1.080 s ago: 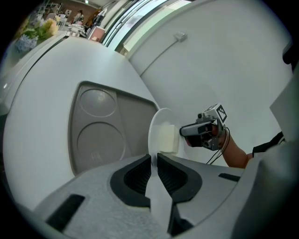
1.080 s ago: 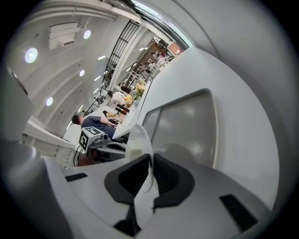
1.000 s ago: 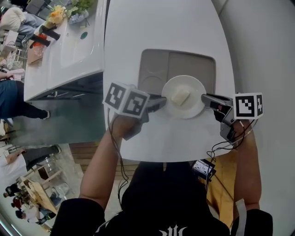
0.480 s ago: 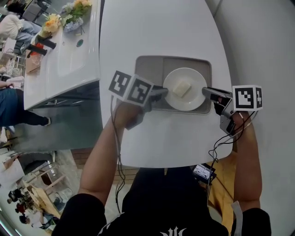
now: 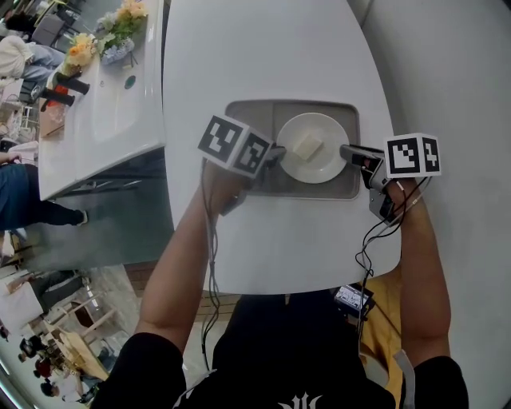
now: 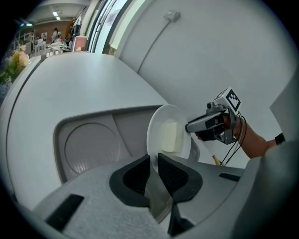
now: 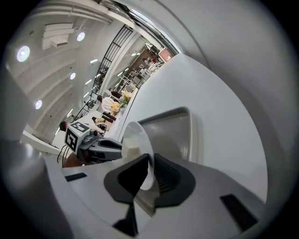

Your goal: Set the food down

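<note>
A round white plate (image 5: 313, 147) carries a pale block of food (image 5: 306, 144). It hangs over the right part of a grey tray (image 5: 255, 181) on the white table. My left gripper (image 5: 279, 152) is shut on the plate's left rim, and my right gripper (image 5: 346, 150) is shut on its right rim. In the left gripper view the plate (image 6: 163, 135) stands edge-on between the black pads, the food (image 6: 171, 137) lies on it, and the right gripper (image 6: 189, 126) shows beyond. In the right gripper view the plate rim (image 7: 145, 163) sits between the pads and the left gripper (image 7: 120, 145) is opposite.
The tray's left part has a round recess (image 6: 91, 149) with nothing in it. A second white table (image 5: 104, 104) stands at the left with flowers (image 5: 120, 24) and dark items. The white table's near edge (image 5: 279, 289) lies just in front of the person's body.
Both grippers have carried the plate away from the person, from the tray's near edge to over its right part, and a little lower. Both grips stay the same.
</note>
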`<state>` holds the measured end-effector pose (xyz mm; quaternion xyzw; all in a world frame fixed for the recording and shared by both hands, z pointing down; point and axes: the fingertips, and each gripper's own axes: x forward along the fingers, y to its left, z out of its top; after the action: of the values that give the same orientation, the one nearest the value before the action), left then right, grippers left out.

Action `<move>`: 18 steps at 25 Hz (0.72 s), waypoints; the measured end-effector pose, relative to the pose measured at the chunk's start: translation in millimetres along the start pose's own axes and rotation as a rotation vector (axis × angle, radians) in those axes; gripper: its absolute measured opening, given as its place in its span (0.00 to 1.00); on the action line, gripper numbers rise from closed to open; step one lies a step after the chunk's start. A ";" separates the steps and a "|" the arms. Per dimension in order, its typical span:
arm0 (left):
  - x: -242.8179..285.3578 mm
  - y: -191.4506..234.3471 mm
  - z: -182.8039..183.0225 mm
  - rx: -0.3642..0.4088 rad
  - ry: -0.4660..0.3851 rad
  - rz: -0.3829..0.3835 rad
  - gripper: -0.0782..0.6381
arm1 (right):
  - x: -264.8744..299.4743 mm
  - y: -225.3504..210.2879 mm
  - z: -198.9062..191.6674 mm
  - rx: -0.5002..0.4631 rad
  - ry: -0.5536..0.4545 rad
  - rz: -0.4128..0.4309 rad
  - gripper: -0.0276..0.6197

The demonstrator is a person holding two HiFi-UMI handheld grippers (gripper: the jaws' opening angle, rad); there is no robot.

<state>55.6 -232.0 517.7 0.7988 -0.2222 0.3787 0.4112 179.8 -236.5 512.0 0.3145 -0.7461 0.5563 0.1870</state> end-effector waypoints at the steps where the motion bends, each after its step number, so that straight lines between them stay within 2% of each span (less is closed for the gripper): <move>1: 2.1 0.7 -1.0 0.009 0.008 0.011 0.17 | 1.8 -2.7 -1.9 0.004 0.006 -0.005 0.09; 5: 11.1 3.3 -3.6 0.070 0.036 0.070 0.19 | 8.0 -13.0 -8.1 -0.006 0.022 -0.039 0.09; 12: 17.0 7.6 -1.7 0.157 0.068 0.154 0.21 | 13.2 -18.6 -6.4 -0.092 0.028 -0.119 0.10; 18: 12.6 13.8 -2.6 0.239 0.088 0.300 0.23 | 16.4 -19.7 -4.0 -0.222 0.012 -0.227 0.15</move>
<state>53.0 -238.1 535.3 0.7823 -0.2742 0.4942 0.2619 180.8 -240.7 537.7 0.3709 -0.7615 0.4475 0.2868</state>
